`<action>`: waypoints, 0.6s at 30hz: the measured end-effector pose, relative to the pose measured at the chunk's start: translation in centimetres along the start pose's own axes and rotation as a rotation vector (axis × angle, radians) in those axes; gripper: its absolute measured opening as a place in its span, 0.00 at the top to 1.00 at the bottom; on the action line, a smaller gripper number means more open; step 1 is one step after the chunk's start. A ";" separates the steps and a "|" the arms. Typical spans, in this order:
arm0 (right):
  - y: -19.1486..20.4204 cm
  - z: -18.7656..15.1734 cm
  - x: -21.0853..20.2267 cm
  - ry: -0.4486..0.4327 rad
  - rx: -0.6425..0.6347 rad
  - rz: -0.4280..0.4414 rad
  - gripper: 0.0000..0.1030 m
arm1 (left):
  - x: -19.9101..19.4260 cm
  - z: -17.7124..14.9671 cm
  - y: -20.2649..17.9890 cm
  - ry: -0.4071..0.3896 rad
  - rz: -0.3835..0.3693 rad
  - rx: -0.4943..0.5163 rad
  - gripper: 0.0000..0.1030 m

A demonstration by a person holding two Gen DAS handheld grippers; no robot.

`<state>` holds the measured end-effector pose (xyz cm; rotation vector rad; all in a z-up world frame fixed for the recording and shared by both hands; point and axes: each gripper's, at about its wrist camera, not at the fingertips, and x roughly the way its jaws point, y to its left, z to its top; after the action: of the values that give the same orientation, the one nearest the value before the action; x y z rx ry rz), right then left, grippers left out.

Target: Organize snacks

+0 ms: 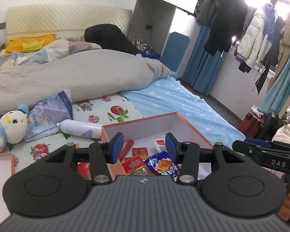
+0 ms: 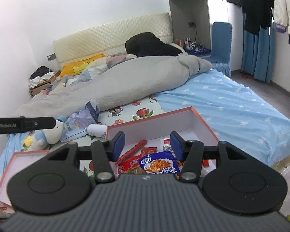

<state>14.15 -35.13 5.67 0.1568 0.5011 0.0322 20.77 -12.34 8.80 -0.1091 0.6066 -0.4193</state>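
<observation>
We start with the snacks, which lie in a loose heap at the near end of the pink-edged box (image 2: 203,124) on the bed: a blue noodle packet (image 2: 158,164) on top, red sachets (image 2: 130,164) beside it, and a red sausage stick (image 2: 132,150) whose long axis runs diagonally from near left to far right. In both wrist views the heap sits just below and between the fingers, so from either gripper the snacks lie forward and down.

Our left gripper (image 1: 144,147) and right gripper (image 2: 147,145) both stand about half open with nothing between the pads; neither touches a packet. Each hangs above the box, and we cannot say which is nearer the heap, though the blue packet (image 1: 161,165) looks centred under the right one.

The far half of the box is bare white floor, so there is open room to spread or line up packets there. Its walls are low but upright, and we judge the near left wall the edge most likely to catch a finger. Outside the box, a white bottle (image 1: 79,128) touches the far left corner, with a plush toy (image 1: 11,126) and a crumpled bag (image 1: 52,114) beyond it; a second pink-edged tray (image 2: 23,162), perhaps the lid, lies to the left. To the right the blue star sheet (image 2: 232,112) is free up to the bed's edge.
</observation>
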 end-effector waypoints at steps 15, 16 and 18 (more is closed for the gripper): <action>2.1 -6.0 -4.3 -0.025 -0.007 -0.003 0.47 | -4.3 -8.7 1.0 0.004 0.052 -0.064 0.48; 2.1 -6.4 -4.4 -0.024 -0.004 -0.005 0.47 | -4.5 -9.3 1.0 0.010 0.052 -0.065 0.48; 2.2 -7.2 -4.6 -0.023 0.007 -0.008 0.47 | -4.7 -10.2 0.7 0.012 0.065 -0.059 0.48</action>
<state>6.66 -32.29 2.01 0.1617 0.4786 0.0207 11.70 -9.49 2.80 -0.1428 0.6328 -0.3398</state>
